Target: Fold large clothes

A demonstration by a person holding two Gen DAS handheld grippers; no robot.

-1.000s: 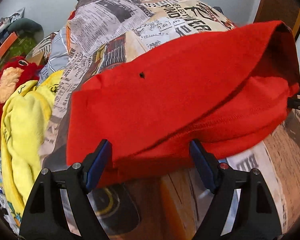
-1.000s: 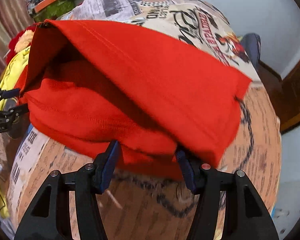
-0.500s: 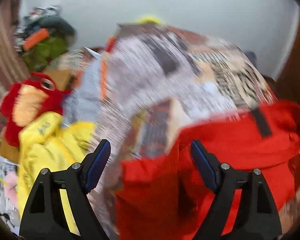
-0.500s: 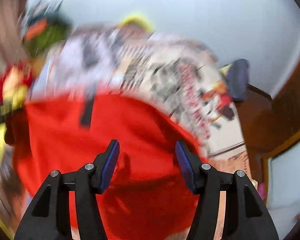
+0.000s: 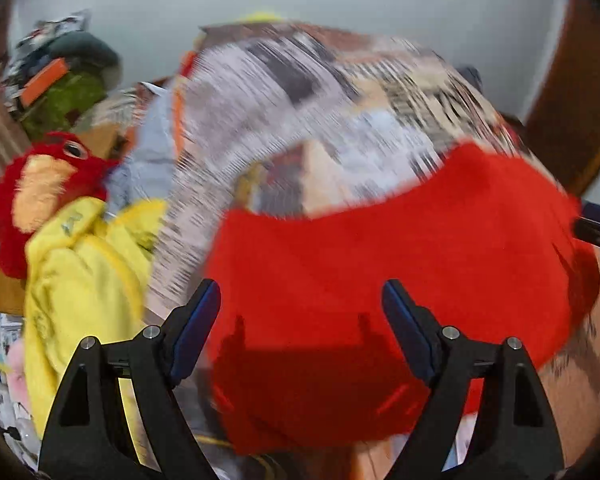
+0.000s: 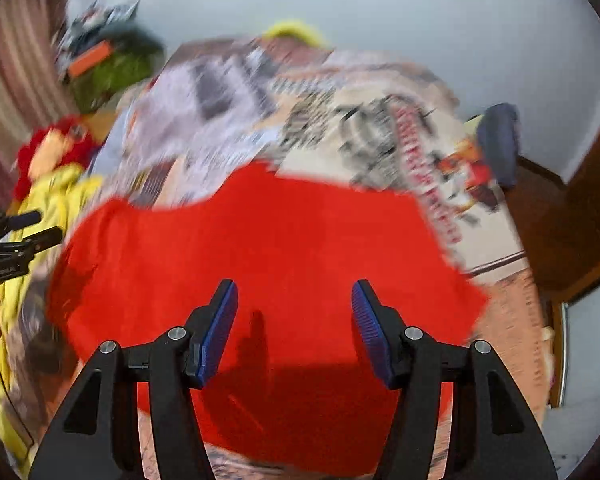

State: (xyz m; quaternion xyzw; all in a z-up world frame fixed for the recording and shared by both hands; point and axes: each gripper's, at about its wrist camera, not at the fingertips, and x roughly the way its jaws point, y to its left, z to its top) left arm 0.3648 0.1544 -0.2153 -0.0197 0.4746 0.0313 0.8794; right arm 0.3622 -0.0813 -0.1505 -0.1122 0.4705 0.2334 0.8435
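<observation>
A red garment (image 5: pixel 380 280) lies folded on the newspaper-print bedspread (image 5: pixel 300 112); it also shows in the right wrist view (image 6: pixel 260 260). My left gripper (image 5: pixel 300 320) is open and empty, raised above the garment's left part. My right gripper (image 6: pixel 294 328) is open and empty above its right part. Each gripper shows at the edge of the other's view: the right gripper (image 5: pixel 596 228) and the left gripper (image 6: pixel 12 240). Both views are motion-blurred.
A yellow garment (image 5: pixel 84 272) and a red plush toy (image 5: pixel 40 192) lie at the bed's left edge. A green and orange pile (image 5: pixel 60 92) sits far left. A dark blue object (image 6: pixel 500 140) and wooden furniture (image 6: pixel 572 208) stand to the right.
Both grippers let go of the red garment and lifted up and back. The garment dropped flat onto the bed, folded over.
</observation>
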